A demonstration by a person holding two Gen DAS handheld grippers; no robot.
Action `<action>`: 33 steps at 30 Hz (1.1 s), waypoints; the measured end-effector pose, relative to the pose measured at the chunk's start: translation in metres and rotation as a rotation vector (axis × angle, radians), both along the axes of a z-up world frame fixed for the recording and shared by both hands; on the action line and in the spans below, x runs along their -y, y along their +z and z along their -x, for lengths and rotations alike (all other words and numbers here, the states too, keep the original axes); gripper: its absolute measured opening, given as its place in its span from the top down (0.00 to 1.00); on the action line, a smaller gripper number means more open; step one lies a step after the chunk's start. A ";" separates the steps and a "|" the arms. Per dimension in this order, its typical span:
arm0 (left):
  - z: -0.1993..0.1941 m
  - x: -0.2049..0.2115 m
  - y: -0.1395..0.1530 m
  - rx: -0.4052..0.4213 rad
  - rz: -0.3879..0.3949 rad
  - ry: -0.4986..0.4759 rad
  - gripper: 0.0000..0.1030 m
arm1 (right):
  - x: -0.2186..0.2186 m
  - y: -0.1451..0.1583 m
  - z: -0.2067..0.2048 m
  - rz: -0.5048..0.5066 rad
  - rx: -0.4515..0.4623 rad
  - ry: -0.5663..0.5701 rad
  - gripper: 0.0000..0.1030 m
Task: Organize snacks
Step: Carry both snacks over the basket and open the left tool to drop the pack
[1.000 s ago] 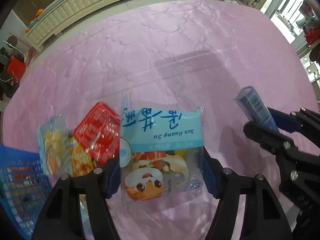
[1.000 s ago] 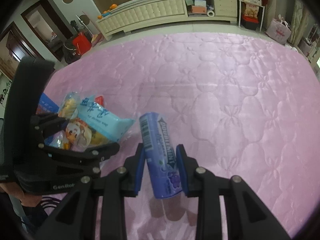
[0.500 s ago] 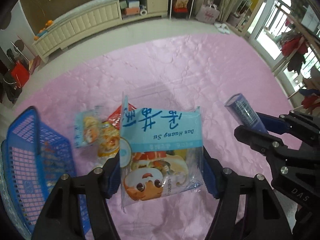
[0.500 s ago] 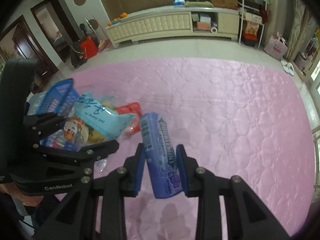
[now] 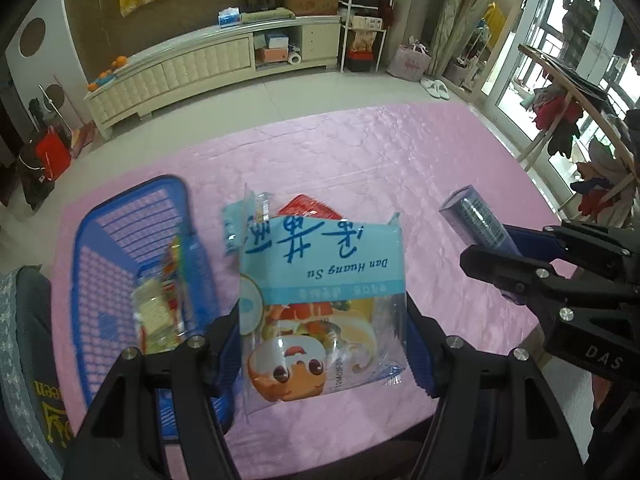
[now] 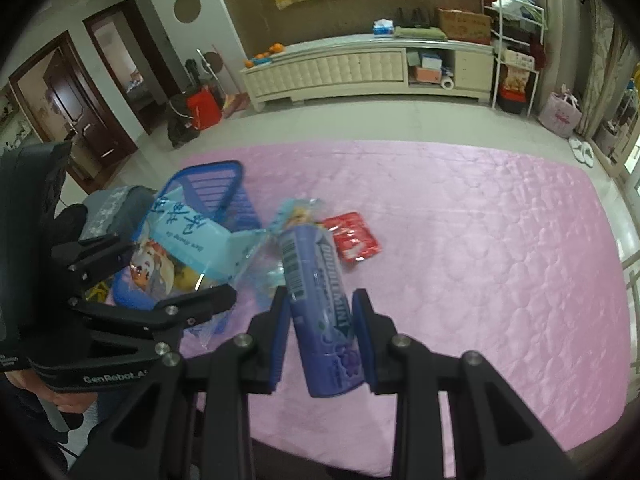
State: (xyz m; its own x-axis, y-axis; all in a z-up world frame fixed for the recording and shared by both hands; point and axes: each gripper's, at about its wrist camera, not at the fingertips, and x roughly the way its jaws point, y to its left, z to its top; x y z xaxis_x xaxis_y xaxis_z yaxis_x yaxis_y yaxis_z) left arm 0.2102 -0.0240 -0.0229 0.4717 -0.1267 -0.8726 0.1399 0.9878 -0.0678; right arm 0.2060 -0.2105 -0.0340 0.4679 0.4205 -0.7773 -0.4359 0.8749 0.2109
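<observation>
My left gripper [image 5: 324, 344] is shut on a light-blue cake packet [image 5: 320, 284] with a cartoon face, held above the pink quilt. My right gripper [image 6: 322, 336] is shut on a purple mint tube [image 6: 320, 300], also lifted. The tube shows in the left wrist view [image 5: 476, 220] at the right. The left gripper and its packet [image 6: 180, 248] show at the left of the right wrist view. A blue mesh basket [image 5: 104, 248] holding several snack packets lies to the left. A red packet [image 6: 352, 238] and a small pale-blue packet [image 6: 296, 214] lie on the quilt beyond.
The pink quilt [image 6: 480, 240] spreads wide to the right and far side. Its near edge runs just below the grippers. Beyond it are tiled floor, a long cream cabinet [image 6: 360, 68] and a red bag [image 5: 50, 152] on the floor at left.
Both grippers have risen and pulled back with their items, so the whole quilt and blue basket now show. The basket has come into fuller view at left. Both grips are unchanged.
</observation>
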 end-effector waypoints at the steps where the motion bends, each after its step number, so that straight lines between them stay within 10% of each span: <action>1: 0.007 -0.007 0.004 0.008 -0.007 0.000 0.36 | -0.005 0.000 0.004 -0.004 -0.002 0.005 0.66; 15: 0.050 -0.114 0.039 0.108 -0.036 0.086 0.36 | -0.102 0.010 0.020 -0.033 0.010 0.074 0.66; 33: -0.004 -0.182 -0.022 0.023 0.014 0.154 0.36 | -0.206 -0.023 -0.031 0.029 -0.049 0.164 0.66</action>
